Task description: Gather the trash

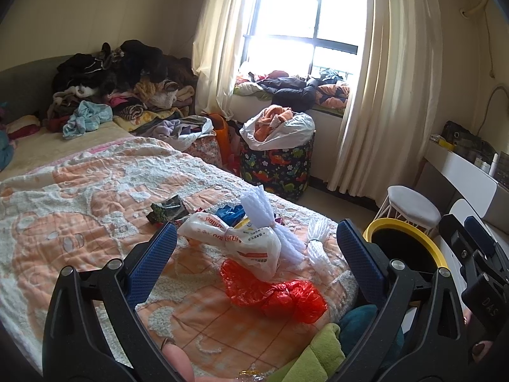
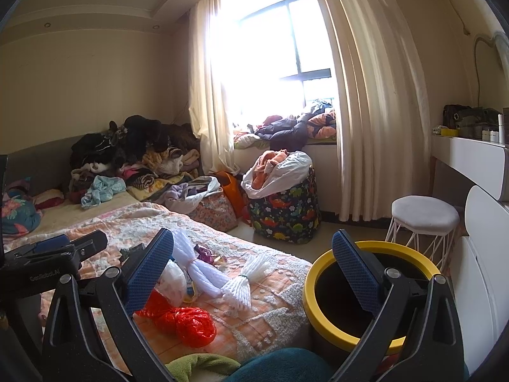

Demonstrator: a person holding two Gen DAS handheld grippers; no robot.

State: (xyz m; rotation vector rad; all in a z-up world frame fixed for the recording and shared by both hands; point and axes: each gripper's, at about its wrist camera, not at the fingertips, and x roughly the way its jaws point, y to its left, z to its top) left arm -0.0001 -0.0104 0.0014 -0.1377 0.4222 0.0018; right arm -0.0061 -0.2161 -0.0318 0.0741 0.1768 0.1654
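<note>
I am looking along my left gripper (image 1: 256,242), its blue fingers spread wide apart and holding nothing. Off to its far left, a heap of clothes (image 1: 121,79) is piling up at the head of the bed (image 1: 63,210). Straight ahead between the fingers, the trash is lying on the bedspread: a white printed bag (image 1: 241,245), a red plastic bag (image 1: 276,296) nearest to me, white foam netting (image 1: 264,213) behind them, and a dark wrapper (image 1: 167,211) just past the left fingertip. Farther ahead, a dinosaur-print hamper (image 1: 280,172) is standing on the floor, lined with a white bag and stuffed with orange cloth.

My right gripper (image 2: 253,251) is also hanging open and empty. Its left finger is partly blocking the white bag; its right finger is sitting over the mouth of the yellow-rimmed bin (image 2: 366,302), which is standing just beside the bed. I cannot tell what is in the bin; its inside is dark. Beyond it to the right, a white stool (image 2: 424,219) is standing by a white desk (image 2: 477,156).
</note>
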